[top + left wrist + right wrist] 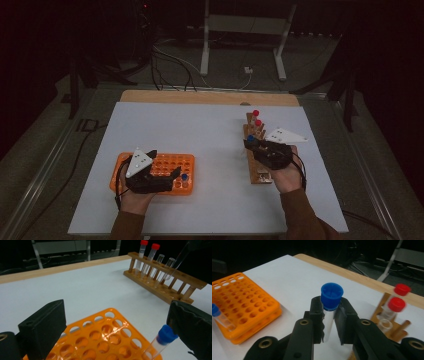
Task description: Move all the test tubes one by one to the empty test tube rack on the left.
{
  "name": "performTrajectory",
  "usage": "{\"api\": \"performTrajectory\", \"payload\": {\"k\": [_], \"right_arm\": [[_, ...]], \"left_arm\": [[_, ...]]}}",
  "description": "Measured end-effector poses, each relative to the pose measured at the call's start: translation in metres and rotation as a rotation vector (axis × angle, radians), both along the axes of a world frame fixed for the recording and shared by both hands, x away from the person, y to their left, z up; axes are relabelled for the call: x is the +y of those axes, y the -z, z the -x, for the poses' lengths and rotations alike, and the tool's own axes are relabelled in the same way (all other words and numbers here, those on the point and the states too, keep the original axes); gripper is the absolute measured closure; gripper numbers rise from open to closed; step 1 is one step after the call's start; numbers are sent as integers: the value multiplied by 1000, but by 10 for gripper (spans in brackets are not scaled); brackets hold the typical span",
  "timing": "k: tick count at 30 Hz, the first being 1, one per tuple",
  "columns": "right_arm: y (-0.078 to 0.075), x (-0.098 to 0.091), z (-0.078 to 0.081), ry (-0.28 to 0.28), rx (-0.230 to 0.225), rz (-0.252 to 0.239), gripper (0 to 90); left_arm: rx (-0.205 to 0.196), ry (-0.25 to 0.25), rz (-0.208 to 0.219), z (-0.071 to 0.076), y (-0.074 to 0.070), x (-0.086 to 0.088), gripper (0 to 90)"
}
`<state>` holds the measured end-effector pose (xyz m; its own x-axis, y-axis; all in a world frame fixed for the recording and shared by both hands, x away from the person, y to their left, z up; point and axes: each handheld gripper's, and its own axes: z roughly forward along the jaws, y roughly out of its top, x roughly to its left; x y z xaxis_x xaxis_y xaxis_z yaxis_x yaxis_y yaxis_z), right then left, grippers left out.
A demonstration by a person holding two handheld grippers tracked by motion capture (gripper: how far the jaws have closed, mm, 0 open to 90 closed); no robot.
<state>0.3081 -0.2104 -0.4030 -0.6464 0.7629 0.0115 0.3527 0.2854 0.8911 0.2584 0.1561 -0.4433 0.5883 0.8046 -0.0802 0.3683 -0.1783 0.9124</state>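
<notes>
Our right tongs (329,322) pinch a blue-capped tube (330,306) near the wooden rack (256,160); our left tongs (115,330) stand spread over the orange rack (100,337).

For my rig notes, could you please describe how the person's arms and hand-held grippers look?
Each hand-held gripper, left and right, is black with two blocky jaws, brass-ringed pivot holes, a grey three-cornered plate with dark dots, and a trailing black cable. The person wears brown long sleeves.
</notes>
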Motion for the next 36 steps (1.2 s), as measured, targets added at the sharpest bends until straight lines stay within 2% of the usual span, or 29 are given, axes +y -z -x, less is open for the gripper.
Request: {"api": "performTrajectory", "payload": {"k": [7, 16, 21, 24, 28, 36], "right_arm": [[0, 14, 1, -36, 15, 2, 768], [-3, 32, 0, -75, 30, -22, 768], [-5, 46, 0, -100, 38, -26, 768], [-8, 58, 0, -121, 38, -25, 768], [-10, 73, 1, -149, 40, -23, 768], [-13, 94, 2, -187, 48, -26, 768]], "left_arm": [[-24, 16, -31, -3, -6, -15, 69], [-22, 71, -13, -12, -11, -28, 144], [-27, 83, -16, -13, -14, -35, 161], [-34, 91, -35, -13, -15, -42, 169], [-45, 96, -56, -13, -18, -51, 215], [-48, 108, -59, -15, -20, -64, 362]]}}
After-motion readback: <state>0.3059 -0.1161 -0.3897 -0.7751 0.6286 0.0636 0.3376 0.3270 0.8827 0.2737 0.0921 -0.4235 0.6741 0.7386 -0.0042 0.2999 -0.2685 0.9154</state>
